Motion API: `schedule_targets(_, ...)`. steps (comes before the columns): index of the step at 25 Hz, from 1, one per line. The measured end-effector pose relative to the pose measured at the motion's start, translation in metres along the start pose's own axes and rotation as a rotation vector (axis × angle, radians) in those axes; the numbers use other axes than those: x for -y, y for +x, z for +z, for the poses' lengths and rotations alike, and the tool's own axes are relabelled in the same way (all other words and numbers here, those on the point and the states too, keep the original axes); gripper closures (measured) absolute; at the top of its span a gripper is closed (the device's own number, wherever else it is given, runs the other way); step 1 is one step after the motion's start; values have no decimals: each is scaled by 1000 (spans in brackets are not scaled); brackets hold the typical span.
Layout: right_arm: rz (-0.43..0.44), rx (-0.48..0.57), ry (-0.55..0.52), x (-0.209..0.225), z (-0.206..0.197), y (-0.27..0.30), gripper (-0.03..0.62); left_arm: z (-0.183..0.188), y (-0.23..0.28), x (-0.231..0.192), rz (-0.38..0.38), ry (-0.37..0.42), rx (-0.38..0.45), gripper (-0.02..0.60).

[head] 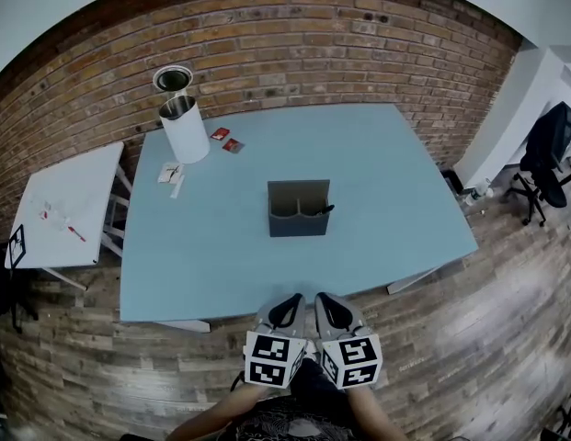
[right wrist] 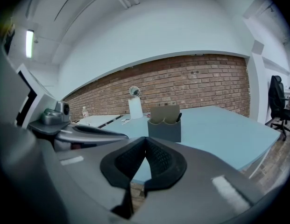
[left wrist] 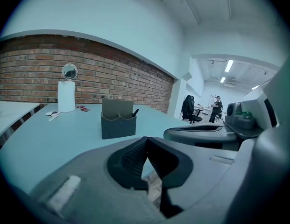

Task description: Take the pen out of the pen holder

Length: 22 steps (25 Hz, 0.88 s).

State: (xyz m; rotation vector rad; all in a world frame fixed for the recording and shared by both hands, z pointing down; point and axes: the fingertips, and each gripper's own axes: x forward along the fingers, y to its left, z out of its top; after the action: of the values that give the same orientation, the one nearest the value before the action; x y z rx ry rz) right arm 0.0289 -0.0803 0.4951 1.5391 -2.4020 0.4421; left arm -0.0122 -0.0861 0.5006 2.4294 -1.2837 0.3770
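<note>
A dark grey pen holder (head: 298, 209) stands upright near the middle of the blue table (head: 211, 265). A black pen (head: 324, 209) leans out of its right compartment. The holder (left wrist: 118, 122) and the pen (left wrist: 135, 112) also appear ahead in the left gripper view, and the same holder (right wrist: 164, 124) and pen (right wrist: 179, 117) in the right gripper view. My left gripper (head: 286, 312) and right gripper (head: 330, 310) hover side by side off the table's near edge, well short of the holder. Both are shut with nothing between their jaws.
A white cylinder (head: 184, 129) with a round mirror (head: 172, 78) behind it stands at the table's far left, beside small red packets (head: 226, 140) and white slips (head: 172, 175). A white side table (head: 62, 208) is to the left, an office chair (head: 547, 154) to the right.
</note>
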Motion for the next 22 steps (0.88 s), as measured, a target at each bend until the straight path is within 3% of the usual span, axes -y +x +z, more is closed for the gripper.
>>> schedule_targets(22, 62, -3, -12, 90, 42, 88, 554, 37, 94, -27, 105, -23, -27, 578)
